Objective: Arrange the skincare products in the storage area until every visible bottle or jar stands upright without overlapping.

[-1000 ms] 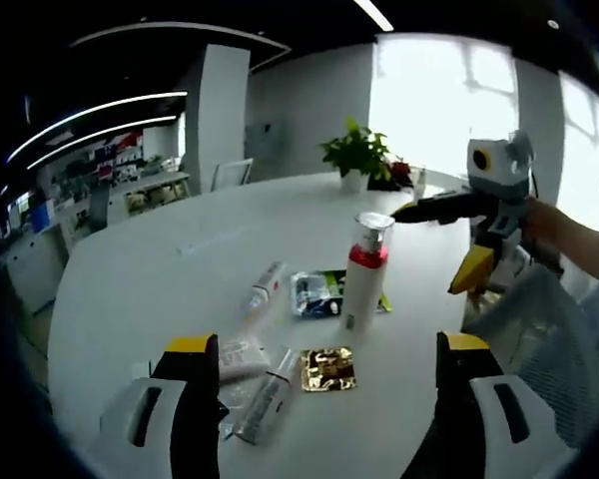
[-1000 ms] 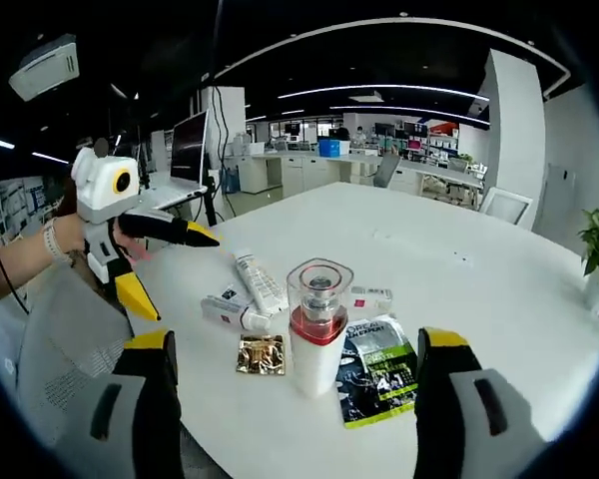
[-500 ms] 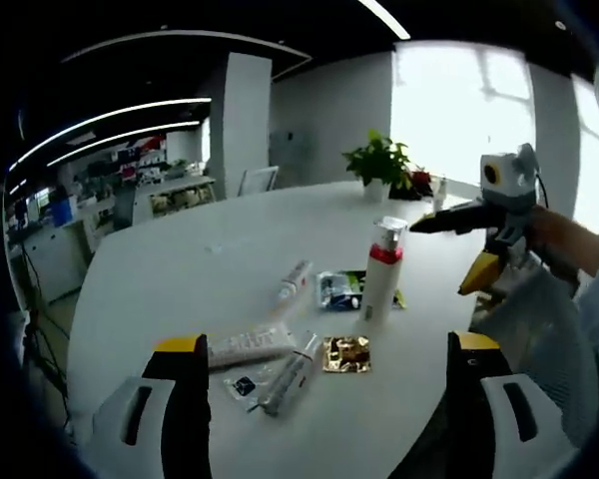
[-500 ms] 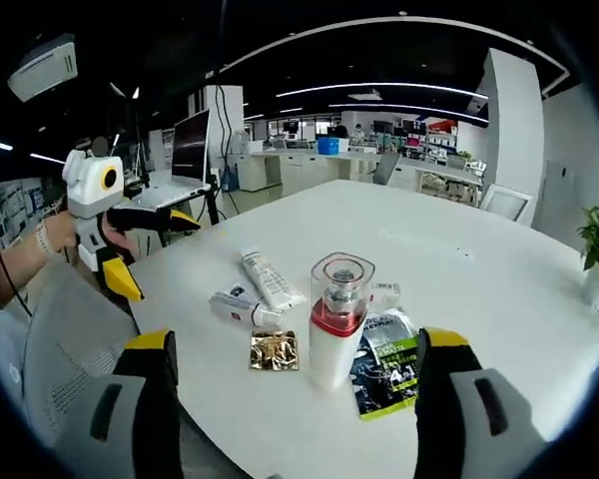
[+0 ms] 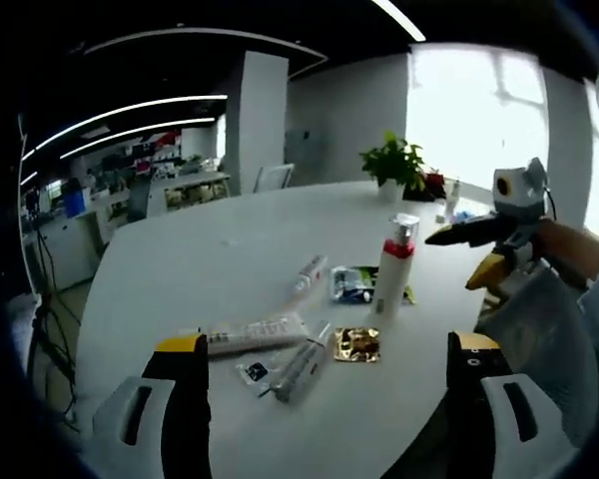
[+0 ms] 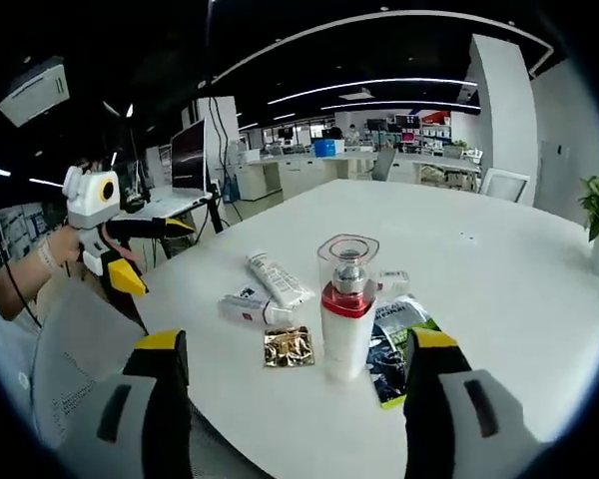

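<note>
On the white table (image 6: 499, 269) your pump bottle (image 6: 347, 309) stands upright, touching the dark sachet (image 6: 399, 334), with the gold sachet (image 6: 289, 346) just beside it. 3 tubes lie flat: 1 (image 5: 255, 334) long, 1 (image 5: 301, 361) beside it, 1 (image 5: 307, 271) farther off. Your left gripper (image 5: 324, 384) and right gripper (image 6: 298, 374) both gape wide, holding nothing, well apart from the products.

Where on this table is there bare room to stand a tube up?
Bare table lies beyond the pump bottle, toward the plant. It is crowded around the tubes, gold sachet and green packet.
</note>
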